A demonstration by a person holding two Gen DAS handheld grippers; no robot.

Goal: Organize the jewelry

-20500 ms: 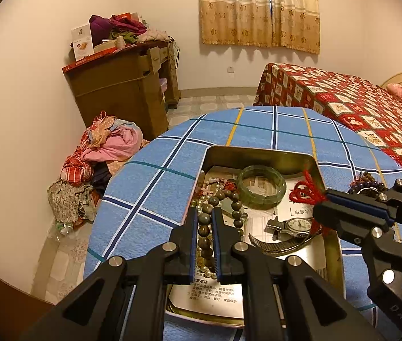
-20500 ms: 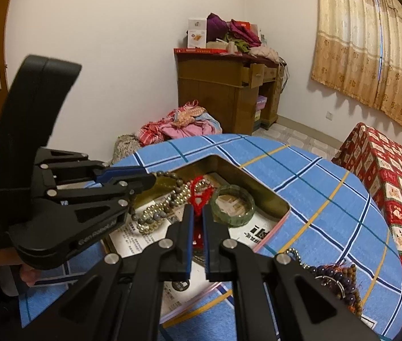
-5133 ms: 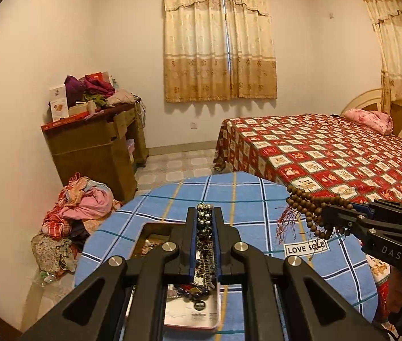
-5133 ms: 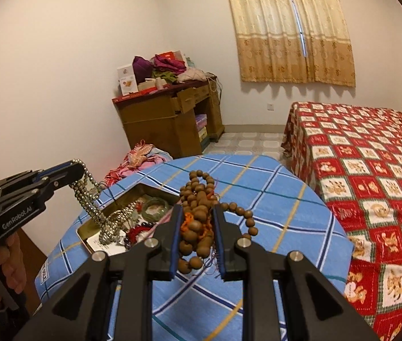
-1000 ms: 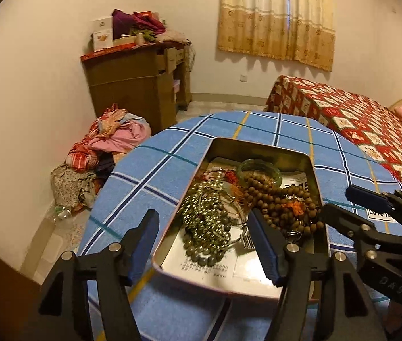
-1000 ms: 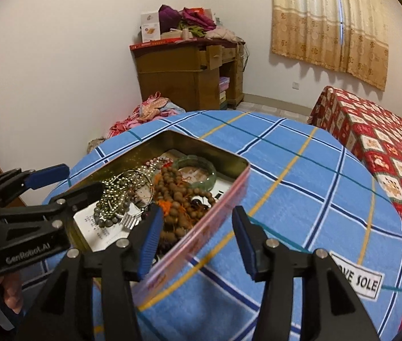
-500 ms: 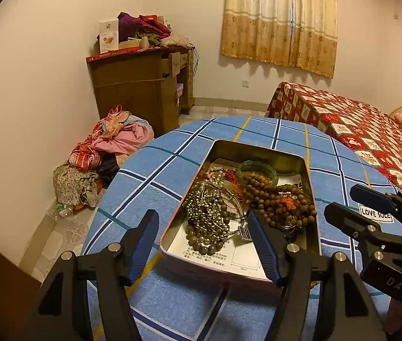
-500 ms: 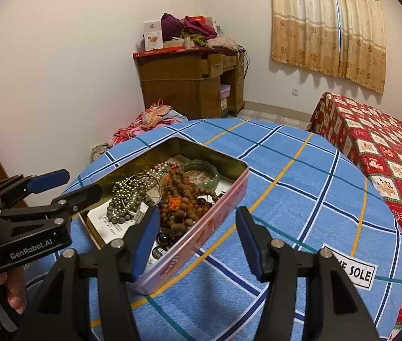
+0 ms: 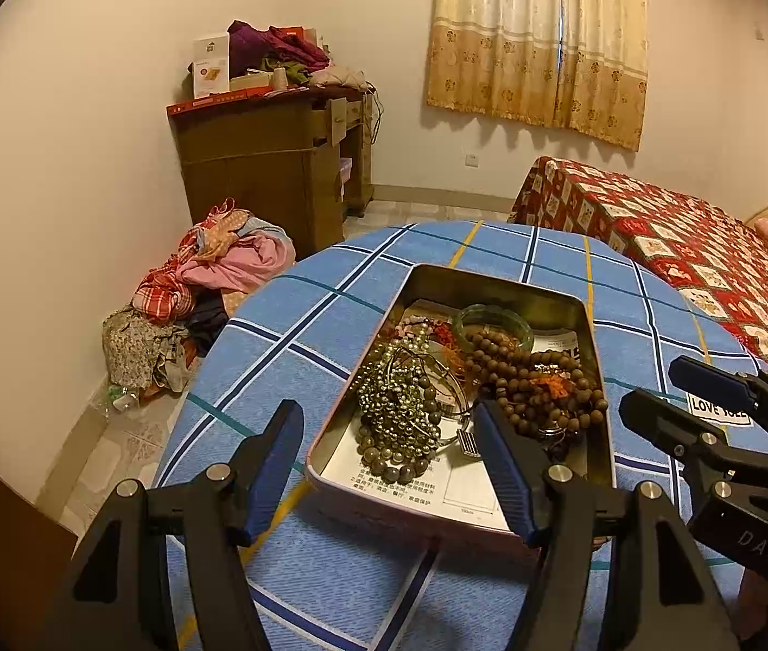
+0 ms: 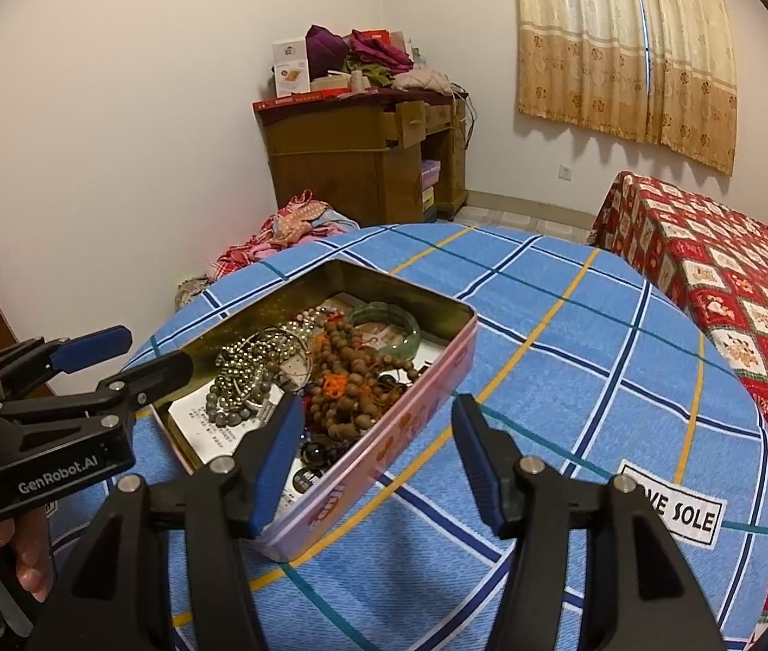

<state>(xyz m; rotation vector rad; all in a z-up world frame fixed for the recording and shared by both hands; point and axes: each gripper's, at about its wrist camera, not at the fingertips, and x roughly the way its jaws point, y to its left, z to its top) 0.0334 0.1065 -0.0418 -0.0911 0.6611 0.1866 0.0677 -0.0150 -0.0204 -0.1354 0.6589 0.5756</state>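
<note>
While both claws, the left claw (image 9: 386,464) spread wide and the right claw (image 10: 378,455) opening, hang empty just short of the shallow pink metal tin (image 10: 411,412), every bead string visible lies inside it, so the sorting looks nearly finished.

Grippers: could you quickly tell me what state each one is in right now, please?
Left gripper: open, holding nothing.
Right gripper: jaws opening, holding nothing; the tin's corner shows between them.

I see a round table under a blue plaid cloth (image 9: 329,325), a brown wooden desk (image 9: 270,163) piled with clothes and boxes, a heap of pink and red laundry (image 9: 210,276) on the floor, beige patterned curtains (image 9: 535,38), and a red patchwork bedspread (image 9: 682,255).
</note>
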